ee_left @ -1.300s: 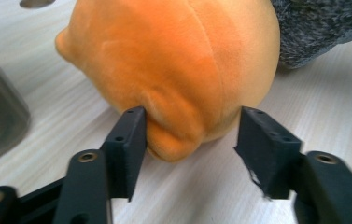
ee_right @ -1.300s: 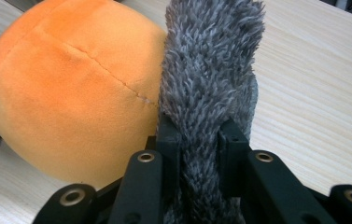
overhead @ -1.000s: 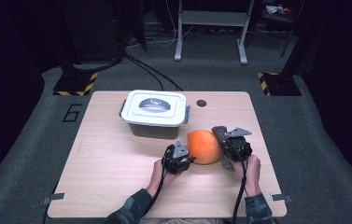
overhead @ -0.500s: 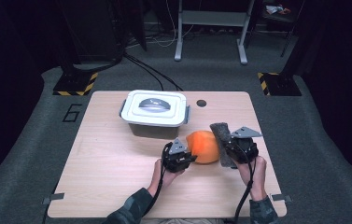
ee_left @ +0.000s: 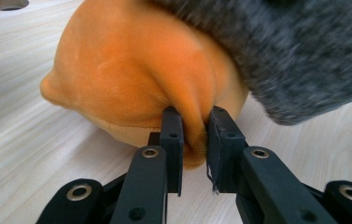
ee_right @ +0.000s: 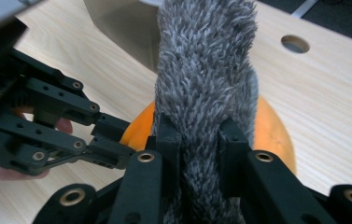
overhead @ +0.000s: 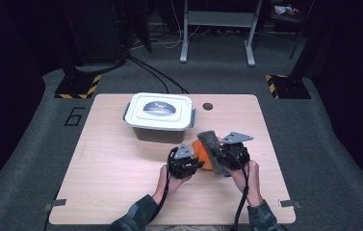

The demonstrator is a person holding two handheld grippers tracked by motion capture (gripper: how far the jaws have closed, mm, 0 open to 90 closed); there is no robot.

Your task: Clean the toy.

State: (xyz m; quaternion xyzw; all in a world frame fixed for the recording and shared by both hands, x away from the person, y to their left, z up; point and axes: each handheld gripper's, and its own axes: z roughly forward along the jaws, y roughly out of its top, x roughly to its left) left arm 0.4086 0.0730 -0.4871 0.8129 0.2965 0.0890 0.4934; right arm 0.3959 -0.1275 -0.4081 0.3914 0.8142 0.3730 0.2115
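An orange plush cushion [overhead: 200, 153] lies on the wooden table [overhead: 111, 168], between my two grippers. A grey fuzzy cloth [overhead: 211, 143] stands up over its right side. My left gripper [overhead: 194, 163] is shut on a pinched fold of the orange plush [ee_left: 131, 74]; in the left gripper view its jaws [ee_left: 194, 135] squeeze that fold, with the grey cloth [ee_left: 304, 56] draped above. My right gripper [overhead: 220, 161] is shut on the grey cloth [ee_right: 206, 70], holding it upright in front of the orange cushion [ee_right: 271, 135]. The left gripper [ee_right: 108, 140] reaches in from the left of the right gripper view.
A grey bin with a white lid [overhead: 159, 115] stands just behind the cushion at the table's back middle. A round cable hole [overhead: 208, 106] is to its right. The left half of the table is bare wood [overhead: 102, 159].
My right gripper has risen and shifted left, pulling the grey cloth up over the orange cushion, which now shows much less. The left gripper has stayed put on its fold.
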